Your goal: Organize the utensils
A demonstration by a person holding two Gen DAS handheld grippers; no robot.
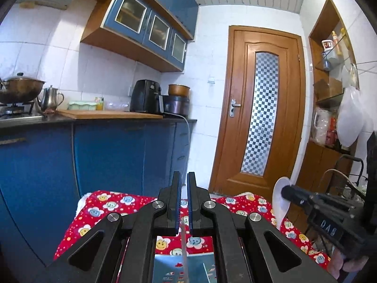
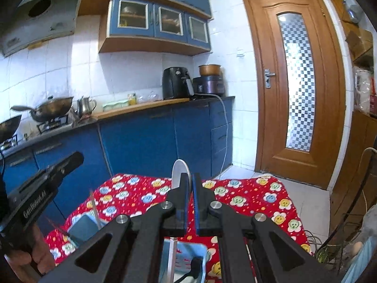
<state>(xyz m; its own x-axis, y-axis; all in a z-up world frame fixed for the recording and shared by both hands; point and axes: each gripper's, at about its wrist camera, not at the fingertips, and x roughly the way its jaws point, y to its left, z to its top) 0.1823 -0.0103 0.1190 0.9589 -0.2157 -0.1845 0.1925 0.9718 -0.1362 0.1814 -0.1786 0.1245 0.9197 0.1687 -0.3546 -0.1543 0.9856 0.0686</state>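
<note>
Here, over a red flowered tablecloth (image 2: 247, 188) beside blue cabinets (image 2: 141, 141), both grippers' fingers clamp utensils.

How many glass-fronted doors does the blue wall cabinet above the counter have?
3, side by side in one row: left door, middle door, right door. The solid blue doors above have no glass.

White spoon (image 2: 177, 172): bowl up, handle hanging straight down toward 6 o'clock into a light blue holder (image 2: 202, 254) on the red flowered cloth. Thin translucent stick (image 2: 95, 208): upright, slightly tilted, at 9 o'clock of the spoon, lower end inside a second blue holder (image 2: 81, 230).
</note>
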